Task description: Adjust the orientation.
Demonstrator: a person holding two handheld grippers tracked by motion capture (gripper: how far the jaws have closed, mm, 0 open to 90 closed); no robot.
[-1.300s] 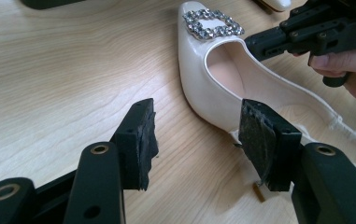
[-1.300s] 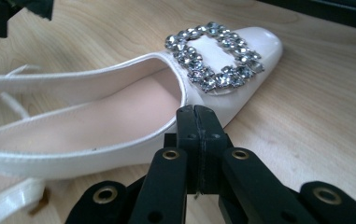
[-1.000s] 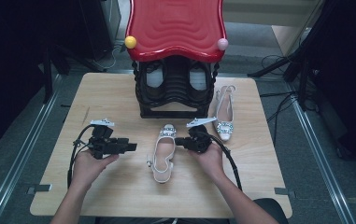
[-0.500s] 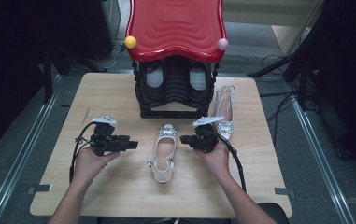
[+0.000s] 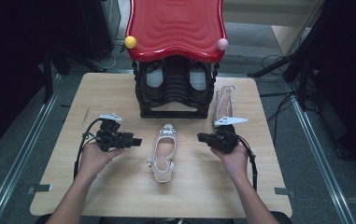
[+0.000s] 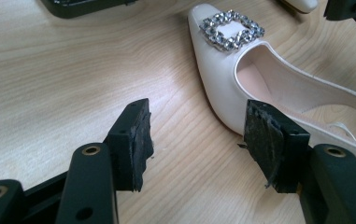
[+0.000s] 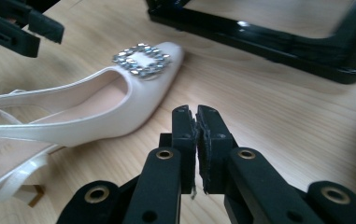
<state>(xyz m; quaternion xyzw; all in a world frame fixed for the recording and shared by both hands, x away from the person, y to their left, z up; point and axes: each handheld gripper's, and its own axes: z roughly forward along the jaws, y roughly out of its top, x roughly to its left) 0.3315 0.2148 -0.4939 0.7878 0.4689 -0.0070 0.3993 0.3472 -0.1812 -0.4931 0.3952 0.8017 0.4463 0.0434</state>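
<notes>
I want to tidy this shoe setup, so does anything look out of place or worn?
The pair is split: one white shoe lies mid-table between the grippers, the other shoe sits beside the black rack, neither on it. The left gripper stands open, and the foam pads look frayed and torn at the edges.

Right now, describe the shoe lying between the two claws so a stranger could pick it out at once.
Start at the red-topped black rack at the table's far edge. In front of it, mid-table, lies a cream slingback shoe with a sparkling square buckle on its toe. Its twin lies to the rack's right; this one lies alone in the open.
</notes>
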